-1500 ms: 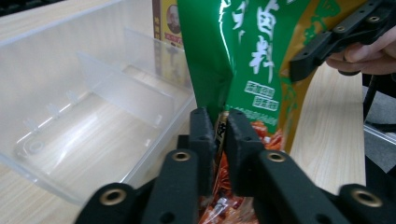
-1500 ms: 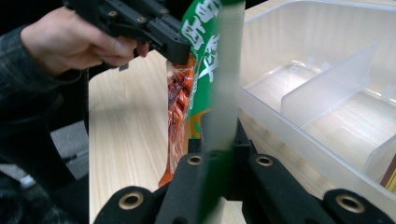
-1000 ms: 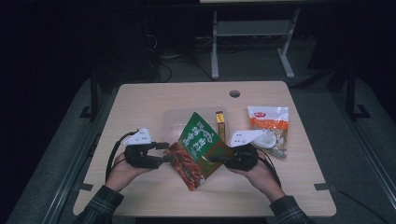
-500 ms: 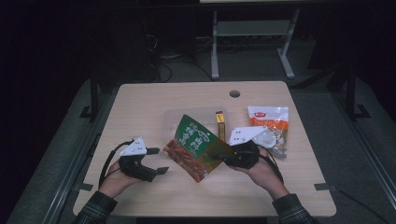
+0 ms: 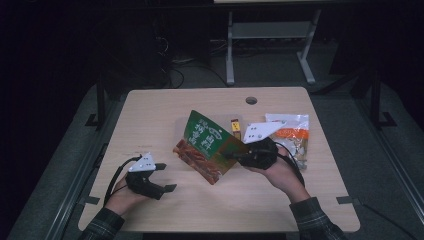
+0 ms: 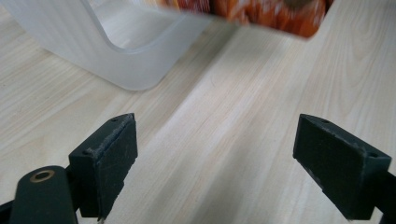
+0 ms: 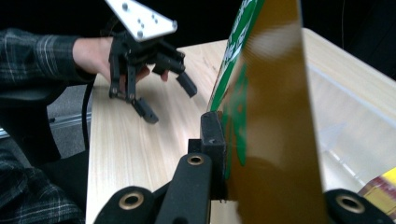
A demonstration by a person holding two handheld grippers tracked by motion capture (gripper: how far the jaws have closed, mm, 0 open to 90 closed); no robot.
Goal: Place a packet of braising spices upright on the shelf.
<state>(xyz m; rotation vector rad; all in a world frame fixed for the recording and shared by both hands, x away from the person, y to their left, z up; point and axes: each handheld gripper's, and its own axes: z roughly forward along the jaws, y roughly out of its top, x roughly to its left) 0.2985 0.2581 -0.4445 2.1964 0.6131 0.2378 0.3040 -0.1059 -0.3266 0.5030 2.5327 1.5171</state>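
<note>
Nearest the person, the left gripper point(image 5: 161, 177) hangs low over the bench point(image 5: 150, 115), on the near left of the green snack pouch point(image 5: 207, 145) and well apart from it; its jaws have just been opening and now stand released, with nothing but bare wood between them in the left gripper view. The right gripper point(image 5: 235, 154) sits at the pouch's right edge, its jaws clenched on that edge, so the pouch is carried by this one hand, tilted and lifted off the bench. In the right gripper view the pouch point(image 7: 266, 107) stands edge-on straight ahead of the jaws, with the left gripper point(image 7: 166, 100) beyond it. Under and just behind the pouch lies a clear plastic tub point(image 6: 116, 56), its rim showing in the left gripper view and its wall to the pouch's right in the right gripper view point(image 7: 355, 121). Beyond the pouch, to its right, a small yellow packet point(image 5: 235, 128) and a white and orange bag point(image 5: 292, 132) lie on the bench. As I judge it, the pick-up and the handing-over to one hand are done; what is left is to lower the pouch into the tub and let go, and perhaps to pack the other two.
</note>
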